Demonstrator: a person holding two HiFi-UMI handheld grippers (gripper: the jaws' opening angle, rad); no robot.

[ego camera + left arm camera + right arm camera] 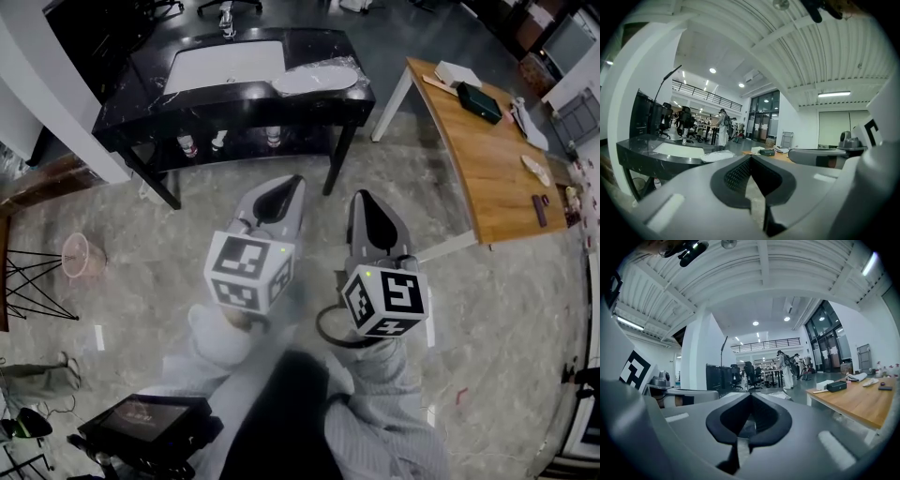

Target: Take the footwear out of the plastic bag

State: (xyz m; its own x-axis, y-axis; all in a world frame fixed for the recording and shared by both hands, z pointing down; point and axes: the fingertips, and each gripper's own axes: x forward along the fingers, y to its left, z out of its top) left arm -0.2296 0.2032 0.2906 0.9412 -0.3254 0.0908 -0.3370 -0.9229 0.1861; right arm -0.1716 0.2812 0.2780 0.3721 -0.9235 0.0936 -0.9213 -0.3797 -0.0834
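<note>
Grippers held side by side over a pale marbled floor (487,309): the left gripper (296,179) and the right gripper (360,195) both point toward 12 o'clock, a little apart from each other. Grey sleeves (375,422) show behind them at 6 o'clock. Each gripper's own view shows its 2 jaws pressed together at the tips, with nothing between them and nothing held.

Straight ahead at 12 o'clock stands a black table (141,103), well apart from both grippers. On its top lie a white panel (225,66) and, at the panel's 3 o'clock, the plastic bag (314,80). The bag is a pale, flattened oval near the table's right end, and what it holds cannot be made out. 3 bottles (187,145) stand on the shelf beneath the tabletop.

At 2 o'clock from the grippers a wooden table (492,178) carries a dark case (479,102) and a few small items. A dark screen (148,419) sits low at 7 o'clock. In the right gripper view, a person in white (786,370) stands far off in a bright hall.
</note>
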